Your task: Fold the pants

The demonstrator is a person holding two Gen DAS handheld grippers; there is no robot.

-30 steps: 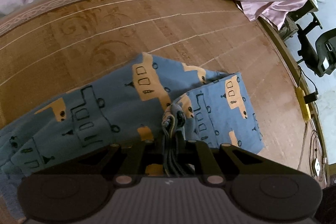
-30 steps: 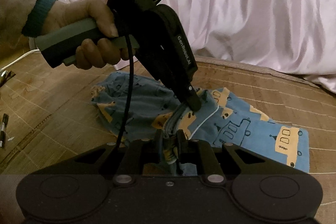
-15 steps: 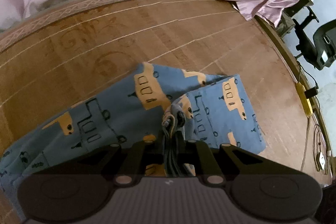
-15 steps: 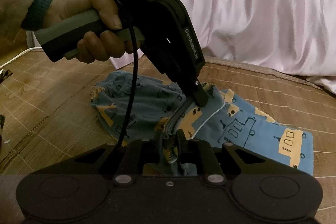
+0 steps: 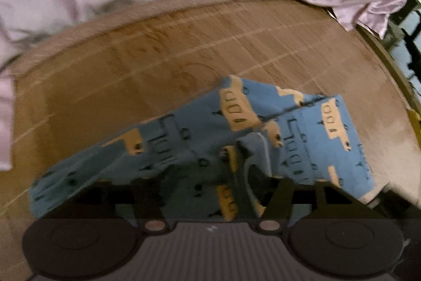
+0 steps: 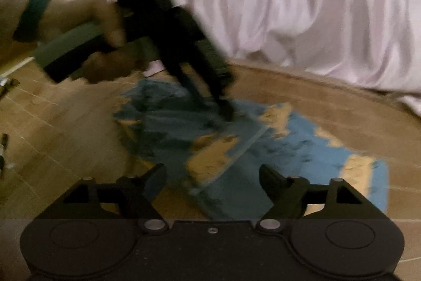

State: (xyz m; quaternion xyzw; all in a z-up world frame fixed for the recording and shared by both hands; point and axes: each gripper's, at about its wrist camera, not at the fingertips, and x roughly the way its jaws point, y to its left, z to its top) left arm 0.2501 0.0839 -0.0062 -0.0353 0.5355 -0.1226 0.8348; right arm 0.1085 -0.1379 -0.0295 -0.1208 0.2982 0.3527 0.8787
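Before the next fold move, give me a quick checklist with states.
1. Right tongs open: ok. The fingers are spread and the pants edge lies loose between them.
2. Left tongs open: ok. The linkages look spread, though the view is blurred.
3. Left tongs clear of the pants: not ok. In the right view their tip is down at the cloth.
4. Pants flat on the mat: cannot tell. One folded edge shows, but the rest is smeared.
5. Pink cloth away from the pants: ok. Bare mat shows between them.
6. Views steady: not ok. Both are motion-blurred.
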